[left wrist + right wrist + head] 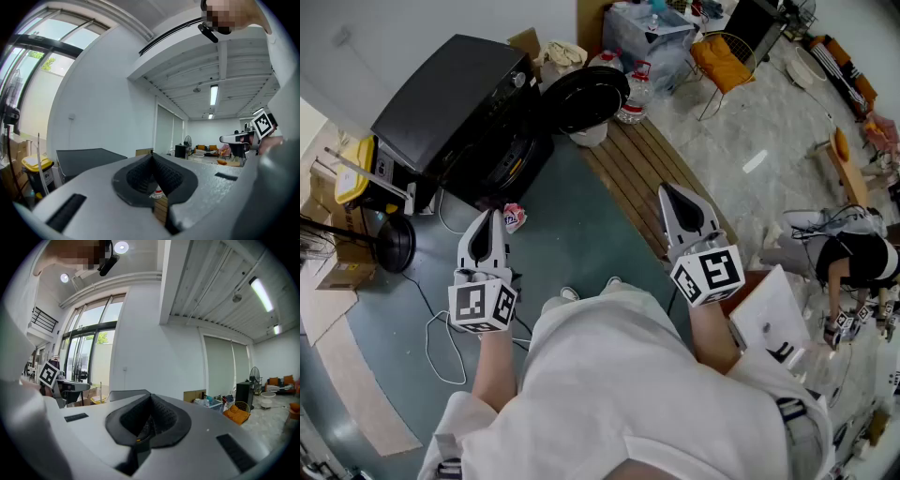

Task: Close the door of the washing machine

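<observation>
We hold left claw point(494, 220) and right claw point(668, 192) closed, empty; black boxy washing machine point(455, 98) ahead; its round dark door point(584, 97) open.

So the floor point(572, 234) under me is a teal-grey patch, with a strip of wooden slats point(633, 178) running along its right edge and pale marbled flooring point(769, 159) past that. The black washer point(459, 108) stands at the far left of the teal part, its round door point(581, 98) hanging open over the slats. Left of it there's a yellow bin point(356, 178), a round black fan base point(394, 244) and a cardboard box point(337, 267). A white cable point(441, 342) loops across the teal part, and a small crumpled thing point(514, 217) lies near the washer. Further back are a bottle point(633, 103), a clear plastic crate point(652, 37) and an orange chair point(722, 61).
</observation>
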Demonstrator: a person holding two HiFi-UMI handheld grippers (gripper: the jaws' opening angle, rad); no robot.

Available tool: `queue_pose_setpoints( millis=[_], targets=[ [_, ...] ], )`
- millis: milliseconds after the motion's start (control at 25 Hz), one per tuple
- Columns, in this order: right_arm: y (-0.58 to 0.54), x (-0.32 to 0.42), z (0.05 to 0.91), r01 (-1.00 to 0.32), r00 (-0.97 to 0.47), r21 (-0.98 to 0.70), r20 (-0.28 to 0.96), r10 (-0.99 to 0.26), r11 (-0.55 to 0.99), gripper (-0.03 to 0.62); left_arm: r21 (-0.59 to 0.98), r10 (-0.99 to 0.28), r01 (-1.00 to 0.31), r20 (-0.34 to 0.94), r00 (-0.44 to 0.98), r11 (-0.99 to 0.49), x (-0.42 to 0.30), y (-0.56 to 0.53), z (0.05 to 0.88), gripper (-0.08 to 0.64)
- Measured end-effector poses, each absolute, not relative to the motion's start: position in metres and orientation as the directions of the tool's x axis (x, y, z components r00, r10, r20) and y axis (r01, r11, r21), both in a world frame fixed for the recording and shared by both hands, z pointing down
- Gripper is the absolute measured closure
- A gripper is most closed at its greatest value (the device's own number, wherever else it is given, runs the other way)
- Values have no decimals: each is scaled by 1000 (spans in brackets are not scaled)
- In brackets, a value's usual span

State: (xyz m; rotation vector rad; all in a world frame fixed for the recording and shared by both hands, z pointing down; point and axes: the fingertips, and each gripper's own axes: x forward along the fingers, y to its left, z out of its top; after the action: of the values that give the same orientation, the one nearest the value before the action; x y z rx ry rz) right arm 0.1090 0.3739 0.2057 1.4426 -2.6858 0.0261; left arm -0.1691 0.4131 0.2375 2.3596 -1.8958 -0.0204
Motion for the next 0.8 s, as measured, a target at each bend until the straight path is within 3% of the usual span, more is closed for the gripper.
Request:
queue_pose_setpoints(
  millis=[800],
  targets=[
    [379,86,214,-839,-542,1,91,-835,544,595,159,-946,-935,17,325,-318,-175,406,252,554]
  ],
)
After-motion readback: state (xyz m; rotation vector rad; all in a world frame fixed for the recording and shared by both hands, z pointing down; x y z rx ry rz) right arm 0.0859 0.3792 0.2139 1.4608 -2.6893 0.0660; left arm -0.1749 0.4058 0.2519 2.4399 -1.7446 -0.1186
